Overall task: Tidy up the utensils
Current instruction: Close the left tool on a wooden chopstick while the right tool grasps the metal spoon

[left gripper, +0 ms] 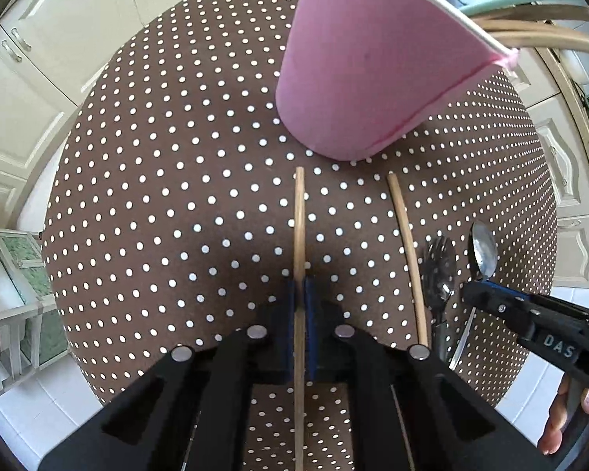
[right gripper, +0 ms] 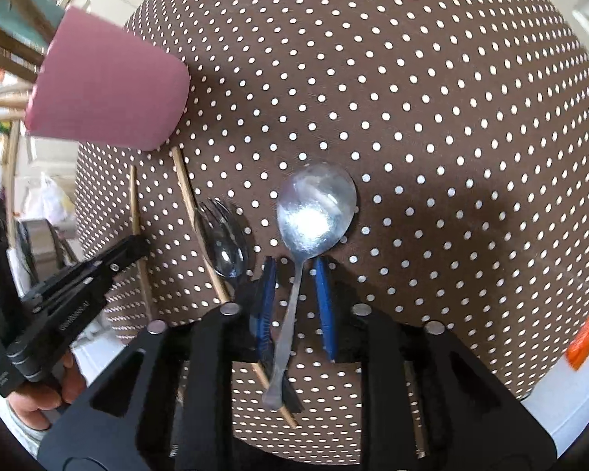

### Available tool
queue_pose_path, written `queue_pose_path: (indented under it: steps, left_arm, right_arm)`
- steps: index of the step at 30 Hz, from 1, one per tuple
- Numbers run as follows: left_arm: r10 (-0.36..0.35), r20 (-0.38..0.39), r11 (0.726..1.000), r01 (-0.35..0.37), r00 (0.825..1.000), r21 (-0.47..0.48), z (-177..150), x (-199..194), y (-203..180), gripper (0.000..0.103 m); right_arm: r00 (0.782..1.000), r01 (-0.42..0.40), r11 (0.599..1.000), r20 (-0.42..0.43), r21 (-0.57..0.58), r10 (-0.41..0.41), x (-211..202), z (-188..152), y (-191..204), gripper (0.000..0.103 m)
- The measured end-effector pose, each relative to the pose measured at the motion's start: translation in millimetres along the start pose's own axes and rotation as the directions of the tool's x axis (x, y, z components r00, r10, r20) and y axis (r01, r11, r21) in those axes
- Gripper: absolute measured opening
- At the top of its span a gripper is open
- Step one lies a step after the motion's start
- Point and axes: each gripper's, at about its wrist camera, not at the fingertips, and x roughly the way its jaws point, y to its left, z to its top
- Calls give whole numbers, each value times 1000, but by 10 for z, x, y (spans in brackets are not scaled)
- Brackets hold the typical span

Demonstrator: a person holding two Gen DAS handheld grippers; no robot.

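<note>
Around the brown polka-dot tablecloth (left gripper: 169,196) stand cream kitchen cabinets (left gripper: 31,90).

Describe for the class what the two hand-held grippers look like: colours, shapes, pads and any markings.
Both are black plastic. The left gripper and right gripper each have two angular arms with cut-out slots, round silver studs on top, and blue pads lining the fingers. White lettering marks the right gripper's side in the left wrist view. Bare fingers grip its handle; no sleeve shows.

bright daylight, glare on the spoon (right gripper: 316,206), soft shadows on the tablecloth (left gripper: 176,196), fisheye-bent, blurred edges.
</note>
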Motion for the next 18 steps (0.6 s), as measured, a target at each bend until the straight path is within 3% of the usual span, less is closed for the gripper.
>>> queue_pose_path:
  steps: [2,9,18]
  left_arm:
    - [-13,6,1000,13,1000,-7,-56,-36,-5,5]
    - [-51,80,999,51,995,2,-279,-245,-21,5]
    - [-104,219,994,92,970,64,-648,-734,40,5]
  right_arm:
    - [1000,-3,1000,2,0,3,68,-36,78,6]
    - [998,-62,998,24,7,61,-49,-85,-91,4]
    - [987,-105,992,112,-77,113,-526,-124,-102,3]
